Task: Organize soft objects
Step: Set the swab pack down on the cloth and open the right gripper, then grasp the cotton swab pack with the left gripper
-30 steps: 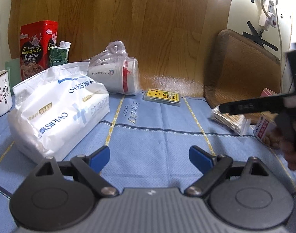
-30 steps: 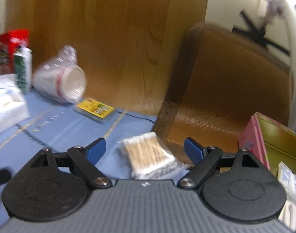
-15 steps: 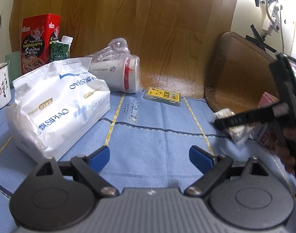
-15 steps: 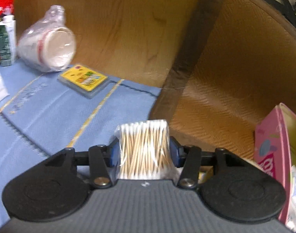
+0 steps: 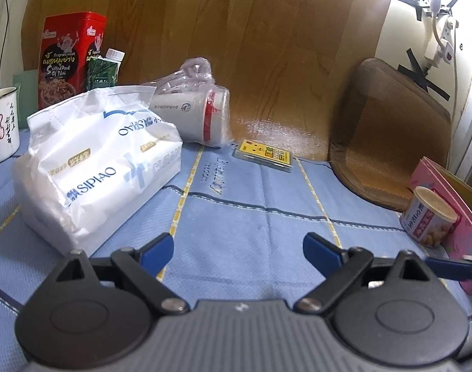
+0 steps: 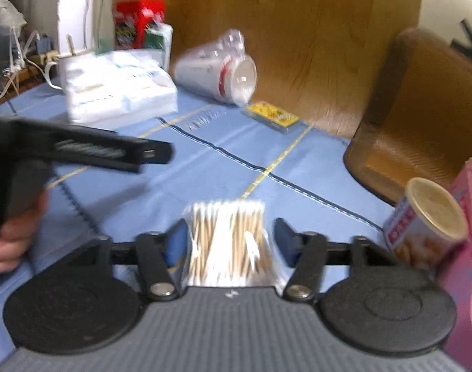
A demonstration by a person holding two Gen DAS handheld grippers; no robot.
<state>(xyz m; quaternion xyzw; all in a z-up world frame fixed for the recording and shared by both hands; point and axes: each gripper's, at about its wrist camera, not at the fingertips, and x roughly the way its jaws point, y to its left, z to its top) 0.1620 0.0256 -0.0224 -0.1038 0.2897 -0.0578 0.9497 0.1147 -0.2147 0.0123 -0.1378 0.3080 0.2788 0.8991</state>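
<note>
A clear pack of cotton swabs sits between the blue pads of my right gripper, which is shut on it above the blue cloth. My left gripper is open and empty, low over the cloth. A white SIPIAO tissue pack lies to its left, and shows blurred in the right wrist view. The left gripper's body and the hand holding it show at left in the right wrist view. One finger of the right gripper shows at the left wrist view's right edge.
Bagged paper cups lie on their side at the back. A yellow card pack, a red tin, a green carton and a mug are there. A woven mat, a small can and a pink box stand at right.
My right gripper closed on the cotton swab pack, lifted it and swung left and back; the swabs are gone from beside the mat. My left gripper stayed open and nearly still.
</note>
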